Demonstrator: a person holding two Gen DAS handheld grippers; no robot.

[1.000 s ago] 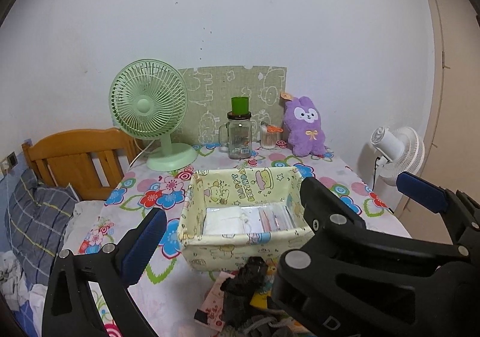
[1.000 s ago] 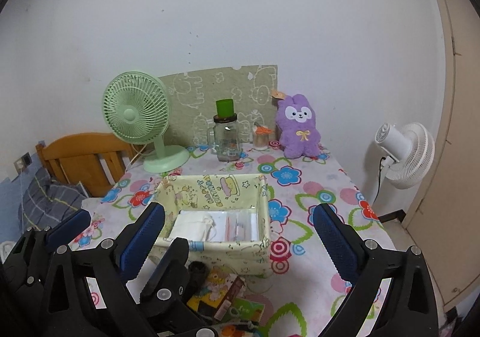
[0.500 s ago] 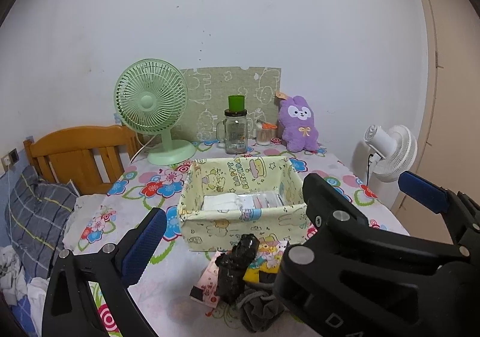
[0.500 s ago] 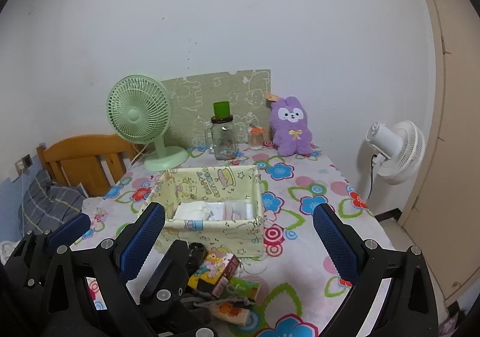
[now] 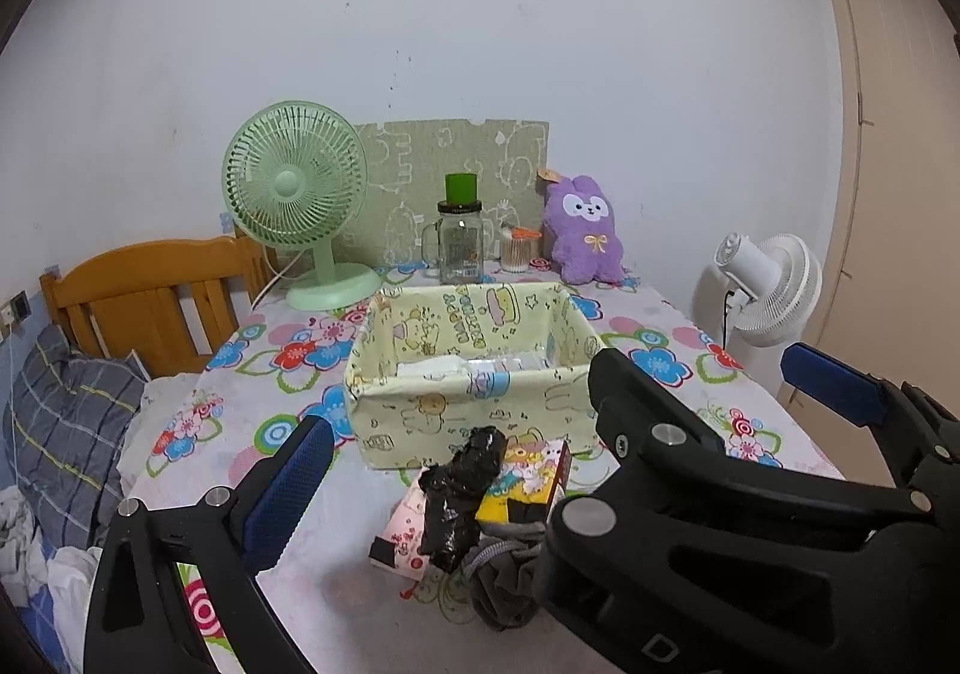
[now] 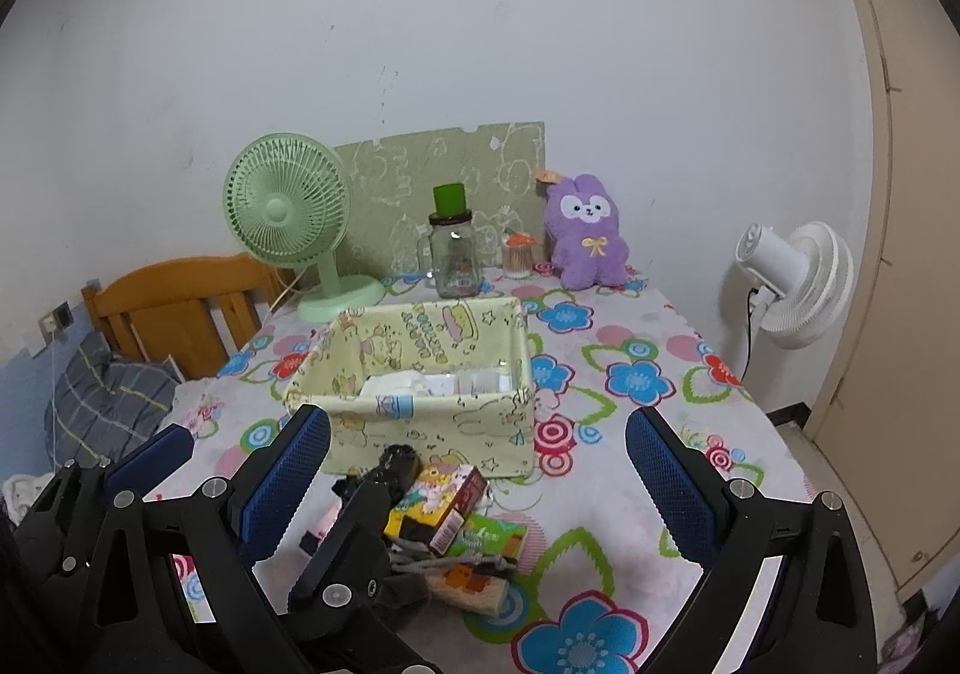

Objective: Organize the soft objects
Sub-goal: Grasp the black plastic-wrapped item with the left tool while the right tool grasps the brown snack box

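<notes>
1. A plain white wall is filling the background, evenly lit.
2. A table in a floral cloth is standing against it.
3. At nine o'clock, a wooden headboard is showing — striped bedding lying below.
4. At three o'clock, a beige door is standing behind a white fan.

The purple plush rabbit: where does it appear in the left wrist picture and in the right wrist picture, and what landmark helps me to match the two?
Left wrist view: the purple plush rabbit sits at the table's far edge, right of centre, against the wall.
Right wrist view: the rabbit sits at the same far edge, right of centre.
Shared landmark: the green desk fan, far left on the table in both views.
</notes>
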